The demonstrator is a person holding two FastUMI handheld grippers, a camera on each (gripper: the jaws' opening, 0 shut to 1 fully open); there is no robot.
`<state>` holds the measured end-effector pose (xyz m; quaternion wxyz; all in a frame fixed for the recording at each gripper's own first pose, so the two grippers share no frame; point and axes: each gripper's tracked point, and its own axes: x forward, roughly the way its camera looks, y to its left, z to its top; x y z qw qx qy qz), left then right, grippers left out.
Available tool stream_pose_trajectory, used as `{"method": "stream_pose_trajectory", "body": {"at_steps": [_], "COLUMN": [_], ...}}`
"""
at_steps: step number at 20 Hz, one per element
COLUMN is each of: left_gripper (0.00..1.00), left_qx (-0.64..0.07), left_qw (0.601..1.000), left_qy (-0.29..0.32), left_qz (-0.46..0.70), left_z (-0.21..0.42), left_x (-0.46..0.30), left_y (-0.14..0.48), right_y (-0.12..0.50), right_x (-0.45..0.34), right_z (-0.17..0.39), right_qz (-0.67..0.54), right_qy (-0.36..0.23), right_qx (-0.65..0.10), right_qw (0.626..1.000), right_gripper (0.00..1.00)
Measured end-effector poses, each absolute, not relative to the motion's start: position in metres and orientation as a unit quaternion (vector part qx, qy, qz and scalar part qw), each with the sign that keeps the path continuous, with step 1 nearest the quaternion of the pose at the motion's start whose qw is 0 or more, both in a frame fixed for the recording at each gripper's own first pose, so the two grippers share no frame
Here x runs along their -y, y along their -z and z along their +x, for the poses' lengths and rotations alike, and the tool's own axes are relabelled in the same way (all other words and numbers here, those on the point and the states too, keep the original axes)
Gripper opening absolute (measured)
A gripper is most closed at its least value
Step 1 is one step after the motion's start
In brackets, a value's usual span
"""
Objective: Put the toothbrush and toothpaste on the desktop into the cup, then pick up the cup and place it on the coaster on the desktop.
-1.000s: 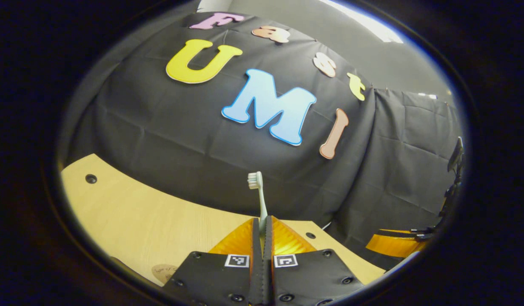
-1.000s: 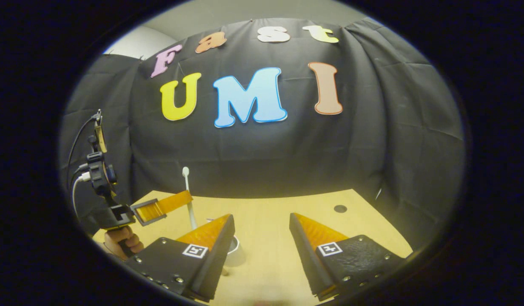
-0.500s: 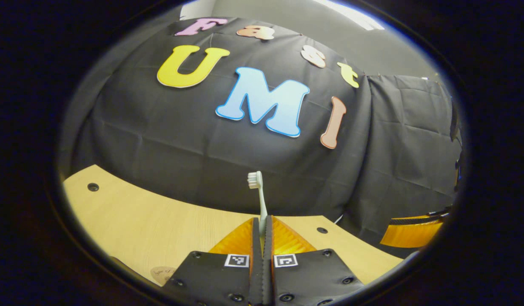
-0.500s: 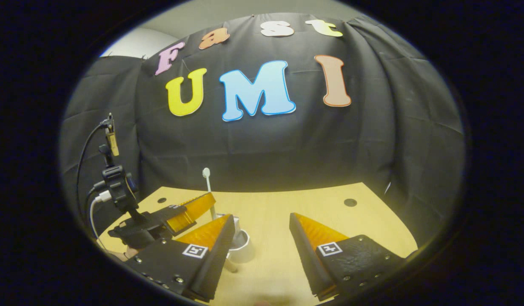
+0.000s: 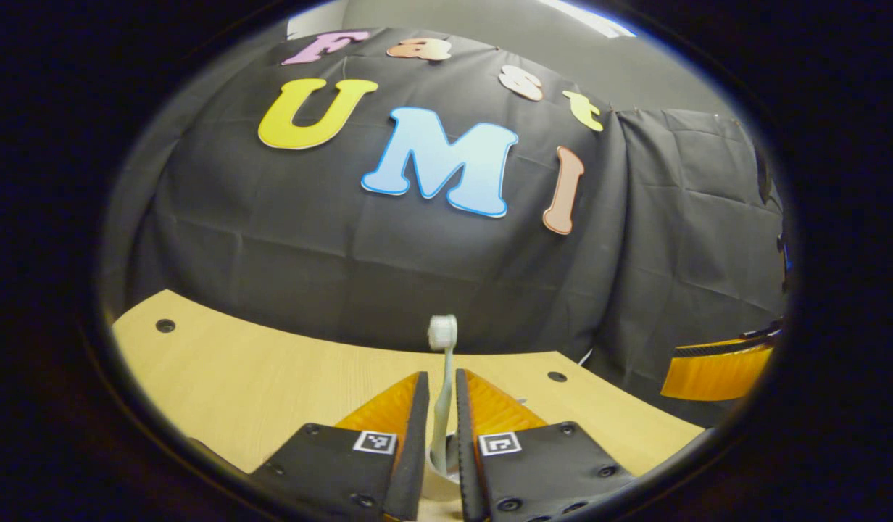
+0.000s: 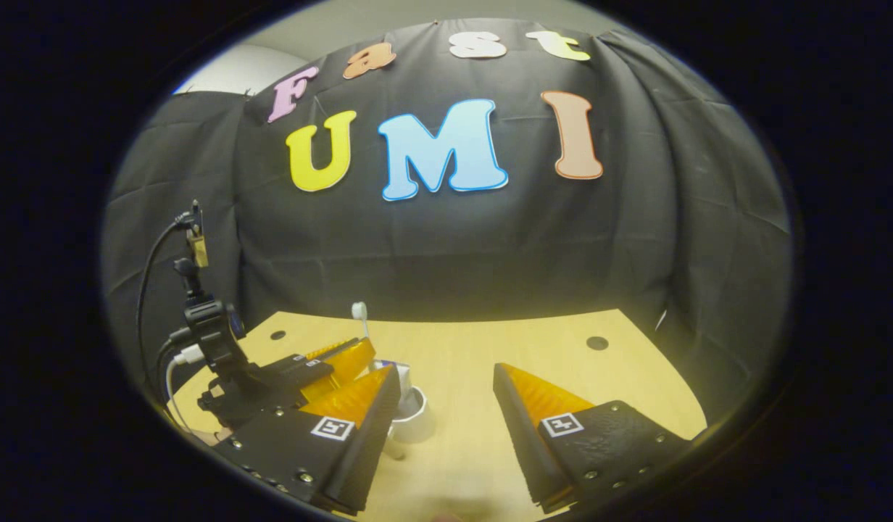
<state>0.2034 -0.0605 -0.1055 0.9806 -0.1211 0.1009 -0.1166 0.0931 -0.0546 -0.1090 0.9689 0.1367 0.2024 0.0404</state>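
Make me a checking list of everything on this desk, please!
Surface: pale wooden desktop with small round holes.
Job's things: toothbrush upright, head up, its lower end out of sight between the left gripper's fingers; white cup on the desktop; toothpaste and coaster cannot be told.
Clutter: nothing seen.
Grippers: left gripper open, a gap each side of the toothbrush; right gripper open, holding nothing.
Cables: black and white cables run to the left gripper's body.
Surroundings: black cloth wall behind the desktop.
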Motion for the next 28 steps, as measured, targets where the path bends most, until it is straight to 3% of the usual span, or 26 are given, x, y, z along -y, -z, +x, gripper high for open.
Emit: {"method": "stream_pose_trajectory", "body": {"at_steps": [1, 2, 3, 5, 8, 9, 11, 14, 28], "left_gripper": [0.27, 0.59, 0.67, 0.69, 0.91, 0.94, 0.89, 0.97, 0.94], "left_qx": [-0.106, -0.109, -0.112, -0.112, -0.106, -0.104, -0.104, -0.102, -0.124], "left_qw": [0.981, 0.98, 0.981, 0.981, 0.984, 0.985, 0.987, 0.989, 0.991], "left_qy": [0.117, 0.119, 0.116, 0.111, 0.099, 0.093, 0.085, 0.074, 0.012], "left_qz": [-0.115, -0.113, -0.111, -0.112, -0.104, -0.1, -0.088, -0.078, -0.048], "left_z": [0.201, 0.2, 0.198, 0.19, 0.177, 0.173, 0.166, 0.152, 0.097], "left_x": [0.06, 0.06, 0.058, 0.052, 0.04, 0.035, 0.027, 0.013, -0.044], "left_y": [0.107, 0.105, 0.104, 0.098, 0.087, 0.083, 0.076, 0.066, 0.052], "right_y": [0.109, 0.107, 0.106, 0.105, 0.104, 0.107, 0.111, 0.122, 0.185], "right_x": [0.053, 0.051, 0.048, 0.044, 0.036, 0.032, 0.025, 0.013, -0.026], "right_z": [0.093, 0.093, 0.093, 0.093, 0.092, 0.092, 0.091, 0.091, 0.088], "right_qz": [0.137, 0.138, 0.139, 0.136, 0.131, 0.129, 0.123, 0.115, 0.125], "right_qy": [-0.041, -0.042, -0.044, -0.047, -0.048, -0.05, -0.052, -0.056, -0.04], "right_qx": [-0.204, -0.206, -0.206, -0.21, -0.221, -0.226, -0.238, -0.262, -0.439], "right_qw": [0.968, 0.968, 0.968, 0.967, 0.965, 0.964, 0.962, 0.957, 0.889], "right_gripper": [0.79, 0.79, 0.79, 0.79, 0.79, 0.79, 0.78, 0.79, 0.79]}}
